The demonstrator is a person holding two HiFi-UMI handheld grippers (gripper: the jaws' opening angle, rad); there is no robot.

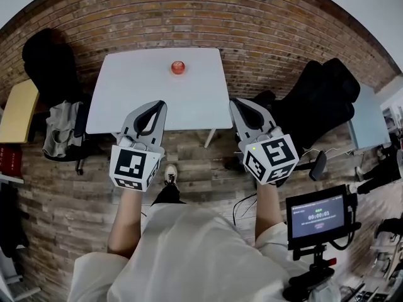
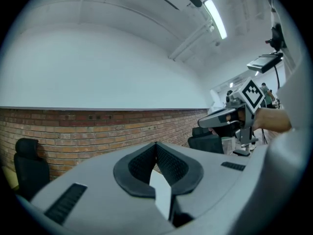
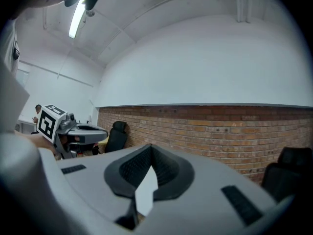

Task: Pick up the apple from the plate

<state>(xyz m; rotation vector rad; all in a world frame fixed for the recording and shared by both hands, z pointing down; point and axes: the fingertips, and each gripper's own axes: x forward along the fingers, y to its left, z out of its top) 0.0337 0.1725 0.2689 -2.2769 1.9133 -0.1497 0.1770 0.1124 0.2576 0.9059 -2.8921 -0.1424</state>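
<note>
A red apple (image 1: 178, 67) sits on a small plate at the far middle of the white table (image 1: 126, 99); the plate itself is too small to make out. My left gripper (image 1: 162, 104) and right gripper (image 1: 233, 102) hover side by side at the table's near edge, pointing level toward the brick wall. Both are well short of the apple. In the left gripper view the left gripper (image 2: 156, 145) has its jaws meeting at the tips with nothing between them. The right gripper (image 3: 150, 146) looks the same in its own view. Neither gripper view shows the apple.
Black chairs stand at the table's left (image 1: 47, 55) and right (image 1: 321, 99). A grey garment (image 1: 60, 131) hangs at the left, beside a yellow tabletop (image 1: 19, 109). A monitor on a stand (image 1: 317, 216) is at lower right. The floor is wood planks.
</note>
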